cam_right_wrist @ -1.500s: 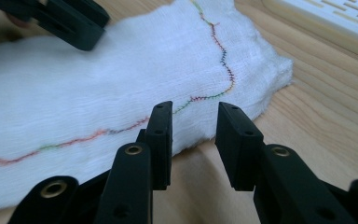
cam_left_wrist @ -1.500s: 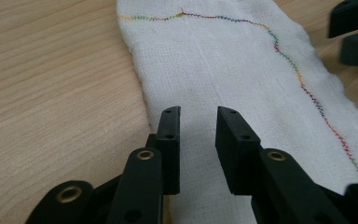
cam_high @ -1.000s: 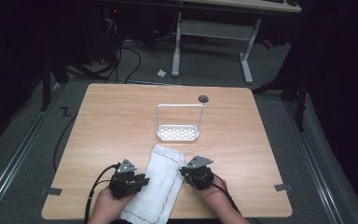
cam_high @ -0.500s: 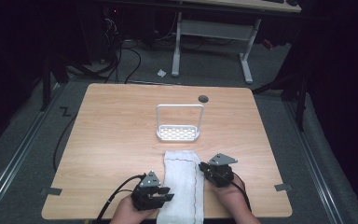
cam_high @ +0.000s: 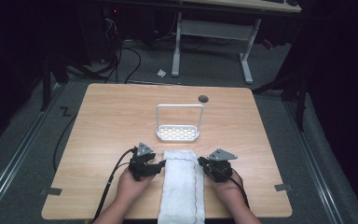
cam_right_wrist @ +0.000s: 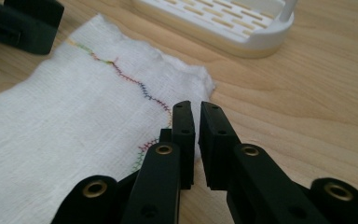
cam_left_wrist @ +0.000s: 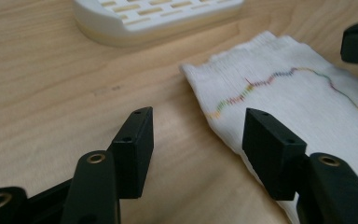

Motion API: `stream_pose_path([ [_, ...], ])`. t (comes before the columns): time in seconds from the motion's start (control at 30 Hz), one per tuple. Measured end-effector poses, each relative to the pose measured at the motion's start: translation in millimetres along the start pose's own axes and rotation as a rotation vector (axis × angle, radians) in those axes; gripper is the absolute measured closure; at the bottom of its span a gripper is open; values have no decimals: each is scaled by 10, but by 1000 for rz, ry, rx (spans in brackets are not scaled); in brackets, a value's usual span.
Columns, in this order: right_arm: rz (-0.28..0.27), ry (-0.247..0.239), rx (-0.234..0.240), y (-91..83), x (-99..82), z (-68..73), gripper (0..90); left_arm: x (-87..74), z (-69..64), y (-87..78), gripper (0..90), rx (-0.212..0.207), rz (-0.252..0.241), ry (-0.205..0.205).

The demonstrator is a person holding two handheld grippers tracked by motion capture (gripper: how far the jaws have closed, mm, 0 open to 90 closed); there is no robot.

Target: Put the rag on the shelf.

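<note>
You had the white cloth [cam_high: 182,185] lying flat on the worktop [cam_high: 107,121], folded into a long strip between your two hands, with its near end hanging over the worktop's front edge. Its long axis ran straight away from you, and the far short end pointed at the white rack [cam_high: 178,129] just beyond it, close to the rack's base but apart from it.

Your left tool [cam_left_wrist: 196,135] stood with its jaws spread wide, one over bare wood and the other over the cloth's left edge, holding nothing. That placing looked like the setup for taking hold of that edge near the far left corner.

Your right tool [cam_right_wrist: 196,140] had its jaws pressed almost together at the cloth's right edge, beside the wavy coloured stitching [cam_right_wrist: 142,95] (the seam ran lengthwise along that side). It probably pinched the edge itself, though the jaws hid the contact, so I could not be certain. Holding one long side while the other hand lined up suggested you were keeping the strip square for a further fold or a lift.
</note>
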State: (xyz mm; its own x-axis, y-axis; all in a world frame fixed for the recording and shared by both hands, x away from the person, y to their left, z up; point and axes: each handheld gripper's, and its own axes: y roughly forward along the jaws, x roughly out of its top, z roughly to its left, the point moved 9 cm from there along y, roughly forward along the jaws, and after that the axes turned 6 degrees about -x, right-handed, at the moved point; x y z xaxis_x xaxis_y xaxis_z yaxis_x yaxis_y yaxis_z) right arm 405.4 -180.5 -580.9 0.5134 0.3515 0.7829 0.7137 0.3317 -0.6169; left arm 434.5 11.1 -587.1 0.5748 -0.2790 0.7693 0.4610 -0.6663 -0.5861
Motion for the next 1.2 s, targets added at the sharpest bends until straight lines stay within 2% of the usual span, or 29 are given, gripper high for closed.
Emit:
stream_pose_path([
  [0.17,28,9,2,115,-33,-33,848,44,-8,130,449,-2,42,32],
  [0.4,28,23,15,228,83,-47,828,45,-33,150,510,-24,34,29],
  [0.53,38,37,31,288,131,-27,789,32,-54,152,573,-38,22,34],
  [0.67,62,58,33,352,120,-49,679,13,-78,147,636,-47,19,42],
  [0.77,64,95,49,370,113,-76,642,11,-78,145,655,-57,16,35],
  [0.8,61,89,51,374,116,-76,628,10,-79,146,660,-60,15,33],
  [0.9,44,88,60,396,131,-54,608,6,-83,144,662,-63,14,36],
  [1.07,44,96,76,402,140,-33,558,2,-75,135,622,-59,7,28],
  [1.1,45,110,80,391,139,-31,546,1,-74,133,618,-58,7,27],
  [1.2,43,104,98,370,139,3,540,2,-74,133,617,-59,5,23],
])
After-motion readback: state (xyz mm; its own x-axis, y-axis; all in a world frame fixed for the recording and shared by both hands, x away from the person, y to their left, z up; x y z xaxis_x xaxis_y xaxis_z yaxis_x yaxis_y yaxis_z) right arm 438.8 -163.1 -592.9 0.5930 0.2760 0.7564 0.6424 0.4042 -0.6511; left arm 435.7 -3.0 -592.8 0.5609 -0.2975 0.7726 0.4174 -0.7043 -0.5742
